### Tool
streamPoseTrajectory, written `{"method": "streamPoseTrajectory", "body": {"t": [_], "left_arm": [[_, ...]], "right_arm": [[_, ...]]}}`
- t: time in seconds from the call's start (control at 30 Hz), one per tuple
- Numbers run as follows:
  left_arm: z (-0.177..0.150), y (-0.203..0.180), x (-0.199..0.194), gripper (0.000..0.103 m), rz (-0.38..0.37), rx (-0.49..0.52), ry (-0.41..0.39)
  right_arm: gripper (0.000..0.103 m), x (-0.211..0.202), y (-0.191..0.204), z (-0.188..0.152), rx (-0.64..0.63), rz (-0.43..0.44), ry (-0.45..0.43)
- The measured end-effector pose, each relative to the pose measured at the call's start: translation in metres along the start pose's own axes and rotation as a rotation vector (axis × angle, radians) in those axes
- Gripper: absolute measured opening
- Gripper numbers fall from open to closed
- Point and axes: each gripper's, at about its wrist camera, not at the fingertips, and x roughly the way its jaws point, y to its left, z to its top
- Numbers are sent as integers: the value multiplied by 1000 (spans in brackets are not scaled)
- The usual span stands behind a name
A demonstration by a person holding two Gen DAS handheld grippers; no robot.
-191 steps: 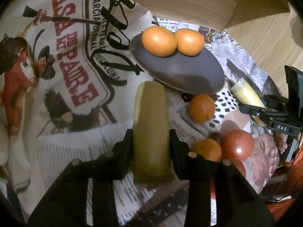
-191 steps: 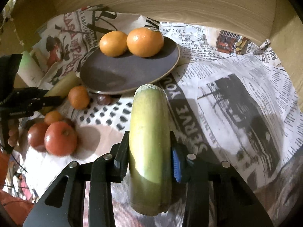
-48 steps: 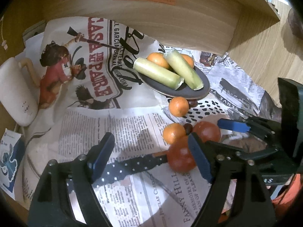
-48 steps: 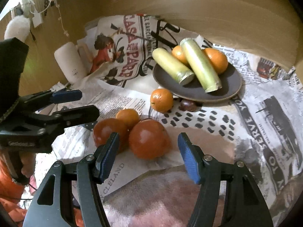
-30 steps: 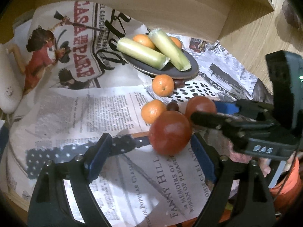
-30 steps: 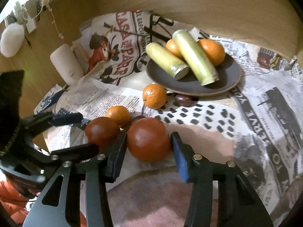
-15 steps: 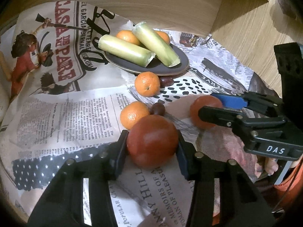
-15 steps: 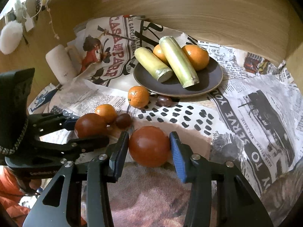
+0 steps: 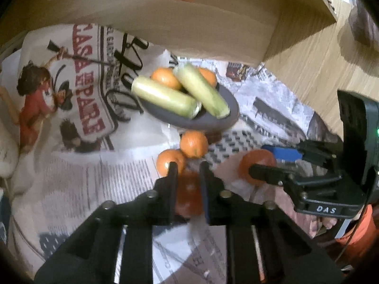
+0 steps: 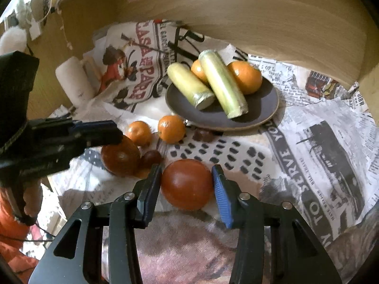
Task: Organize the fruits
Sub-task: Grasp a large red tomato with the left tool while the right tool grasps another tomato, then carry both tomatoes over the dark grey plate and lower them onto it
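Observation:
A dark plate (image 10: 265,112) holds two green-yellow stalks (image 10: 222,85) and two oranges (image 10: 246,77). My right gripper (image 10: 187,174) is shut on a red tomato (image 10: 187,184), lifted slightly over the newspaper. My left gripper (image 9: 187,168) has its jaws nearly together above a second red tomato (image 9: 188,196), which shows below and between them; in the right wrist view this tomato (image 10: 120,156) lies on the paper under the left fingers (image 10: 94,132). Two small oranges (image 10: 171,129) and two dark chestnuts (image 10: 151,157) lie in front of the plate.
Newspaper sheets (image 10: 319,142) cover the wooden surface. A wooden wall (image 10: 260,23) stands behind the plate. A white cylinder (image 10: 74,82) lies at the far left. A pinkish cloth (image 10: 189,243) lies under my right gripper.
My left gripper slipped off its tomato: the jaws have closed narrow and risen above it. My right gripper keeps its tomato and has pulled back slightly.

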Motion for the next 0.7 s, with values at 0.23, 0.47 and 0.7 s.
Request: {"method": "streamPoseTrajectory", "body": {"t": [0.23, 0.47, 0.7], "left_arm": [[9, 6, 7, 20, -21, 9, 17], [1, 14, 16, 50, 40, 9, 36], [4, 18, 30, 57, 1, -8, 62]], "right_arm": [[41, 8, -8, -1, -6, -5, 43], [42, 13, -11, 0, -2, 22, 48], [43, 18, -9, -4, -6, 33, 57]]}}
